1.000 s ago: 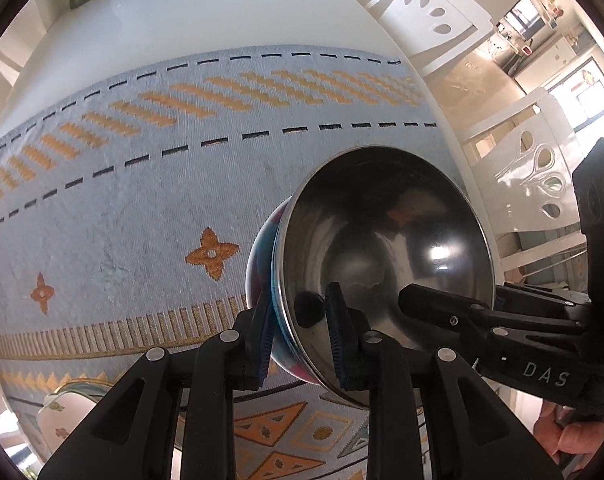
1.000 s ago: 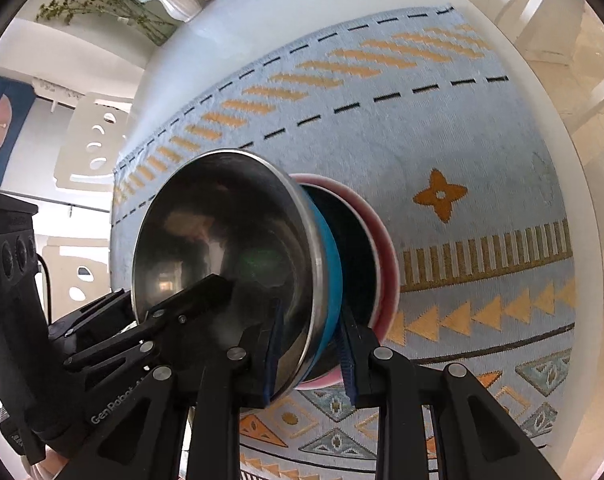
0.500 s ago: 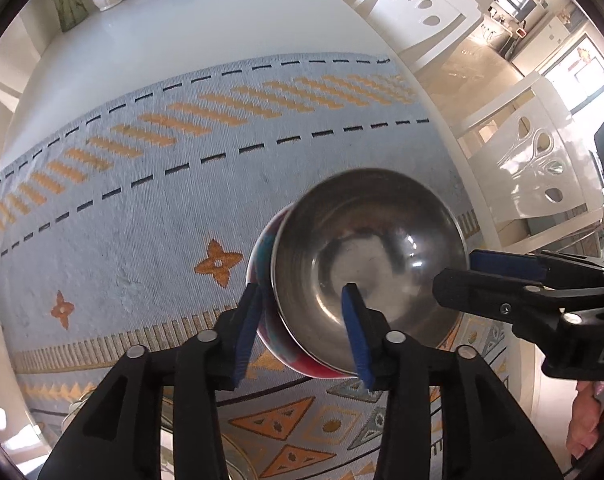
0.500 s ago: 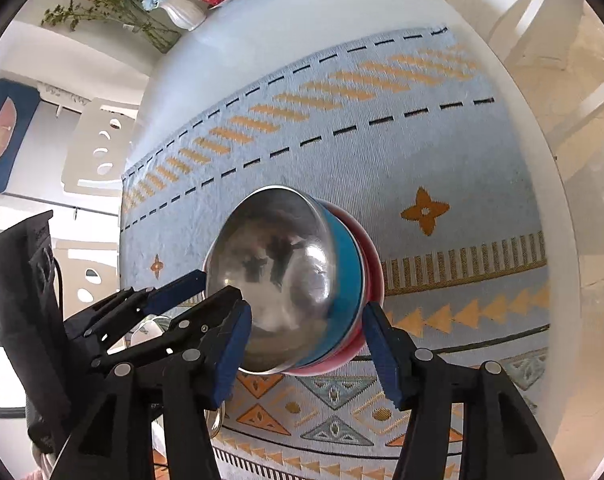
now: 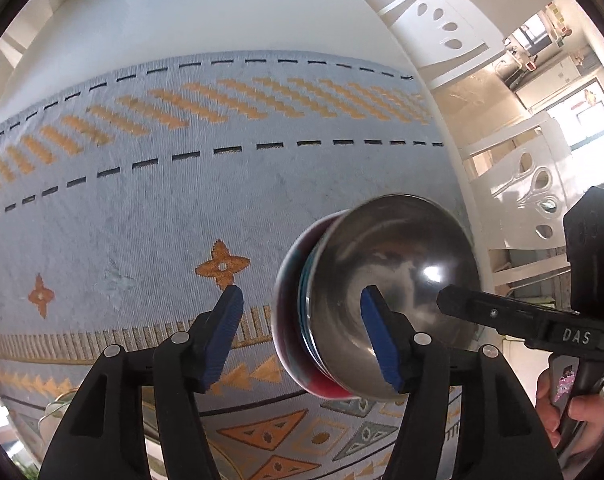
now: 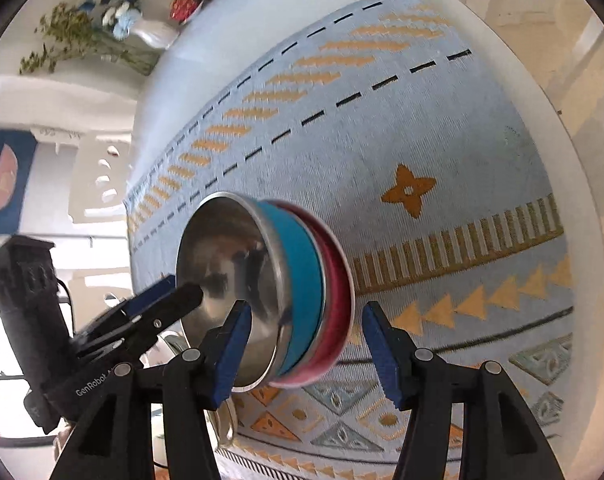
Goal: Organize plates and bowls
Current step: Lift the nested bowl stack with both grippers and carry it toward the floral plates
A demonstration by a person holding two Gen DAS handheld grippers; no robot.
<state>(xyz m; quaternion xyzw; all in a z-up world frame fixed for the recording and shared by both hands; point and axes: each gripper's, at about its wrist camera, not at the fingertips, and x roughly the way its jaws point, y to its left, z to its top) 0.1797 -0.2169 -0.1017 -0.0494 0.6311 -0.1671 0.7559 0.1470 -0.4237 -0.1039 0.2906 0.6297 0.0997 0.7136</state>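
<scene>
A white desk (image 5: 222,12) carries a blue patterned runner (image 5: 182,208). Near its front edge sits a nested stack: steel bowl (image 5: 394,292) in blue bowl (image 6: 302,280) in red bowl (image 6: 336,280). Left claw (image 5: 302,328) and right claw (image 6: 306,340) both gape, gripping nothing.

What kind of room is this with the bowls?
Probably a home dining room. There is a big white table with a patterned runner, white dining chairs around it, and a vase of flowers at the far end.
</scene>
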